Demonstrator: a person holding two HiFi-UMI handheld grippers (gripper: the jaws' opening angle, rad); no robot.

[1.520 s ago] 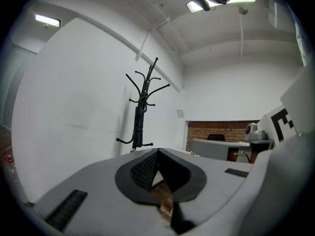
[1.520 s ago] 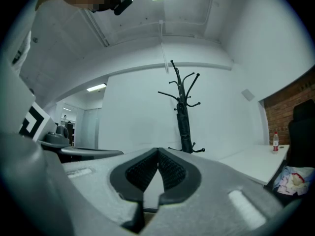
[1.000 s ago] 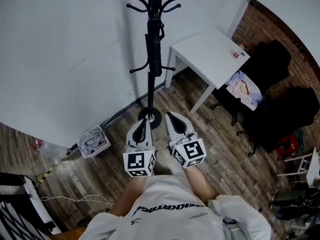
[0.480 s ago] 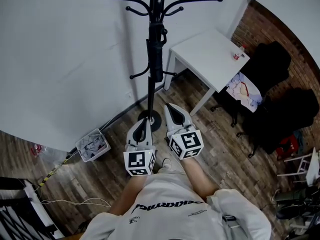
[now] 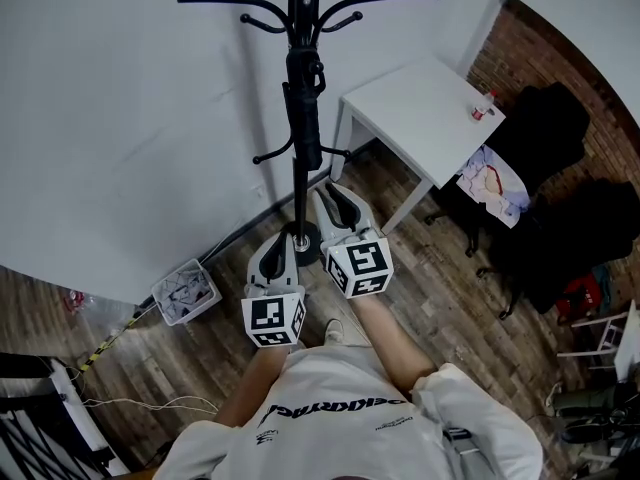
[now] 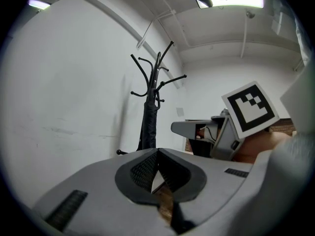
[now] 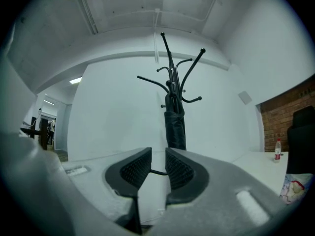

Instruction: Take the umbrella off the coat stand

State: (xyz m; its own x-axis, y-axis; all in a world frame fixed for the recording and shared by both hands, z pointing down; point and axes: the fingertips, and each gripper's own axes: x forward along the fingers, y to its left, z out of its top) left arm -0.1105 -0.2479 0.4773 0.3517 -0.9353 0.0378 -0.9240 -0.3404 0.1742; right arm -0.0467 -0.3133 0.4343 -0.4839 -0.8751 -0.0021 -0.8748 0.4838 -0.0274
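A black coat stand [image 5: 298, 8] rises in front of the white wall. A folded black umbrella [image 5: 303, 118] hangs along its pole just under the hooks. My left gripper [image 5: 281, 240] is shut and empty, level, near the pole's foot in the head view. My right gripper [image 5: 326, 192] reaches a little further, just right of the pole; its jaws are opening with nothing between them. In the right gripper view the umbrella [image 7: 175, 127] stands straight ahead beyond the narrow gap of the gripper [image 7: 158, 154]. The left gripper view shows the umbrella [image 6: 149, 127] above the closed gripper [image 6: 157, 152].
A white table [image 5: 420, 103] with a small bottle [image 5: 483, 108] stands right of the stand. Black chairs with clothes [image 5: 545, 138] fill the right side by a brick wall. A wire basket [image 5: 187, 288] sits on the wood floor at the left.
Both grippers have moved forward toward the coat stand, the right one further. The right jaws, closed before, now stand slightly apart.
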